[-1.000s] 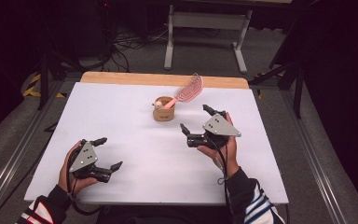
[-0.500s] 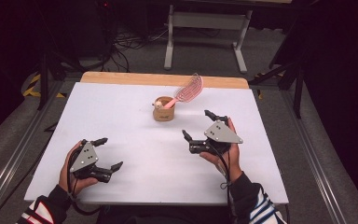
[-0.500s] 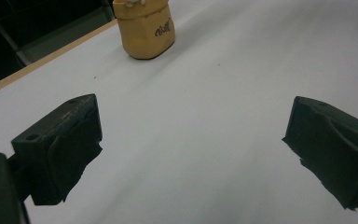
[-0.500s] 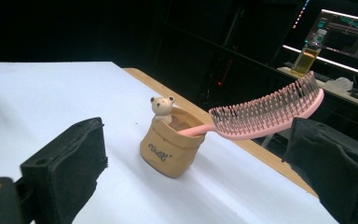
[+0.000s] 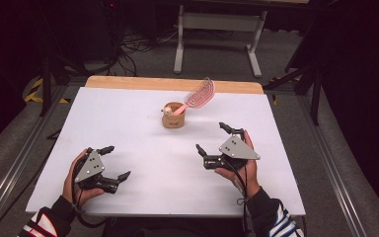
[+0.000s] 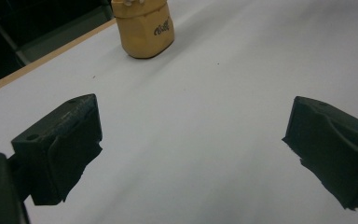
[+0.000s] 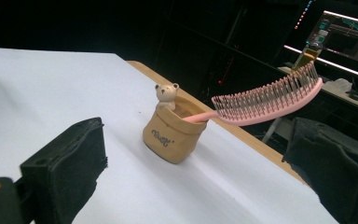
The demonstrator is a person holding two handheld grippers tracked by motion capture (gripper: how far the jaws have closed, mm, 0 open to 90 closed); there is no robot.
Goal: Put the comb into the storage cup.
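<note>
Resting on a white tabletop (image 5: 143, 123) with a wood back edge, dark room, cables and a desk frame behind.
Right gripper view adds a lit monitor (image 7: 349, 37) and the cup's bear figure; the high view has left gripper (image 5: 112, 163) and right gripper (image 5: 214, 139), jaws spread wide, empty. Tan cup (image 5: 173, 115) stands mid-tabletop towards the back, pink hairbrush (image 5: 197, 97) handle inside, head leaning out right.

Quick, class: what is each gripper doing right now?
Left gripper: open, holding nothing.
Right gripper: open, holding nothing.
</note>
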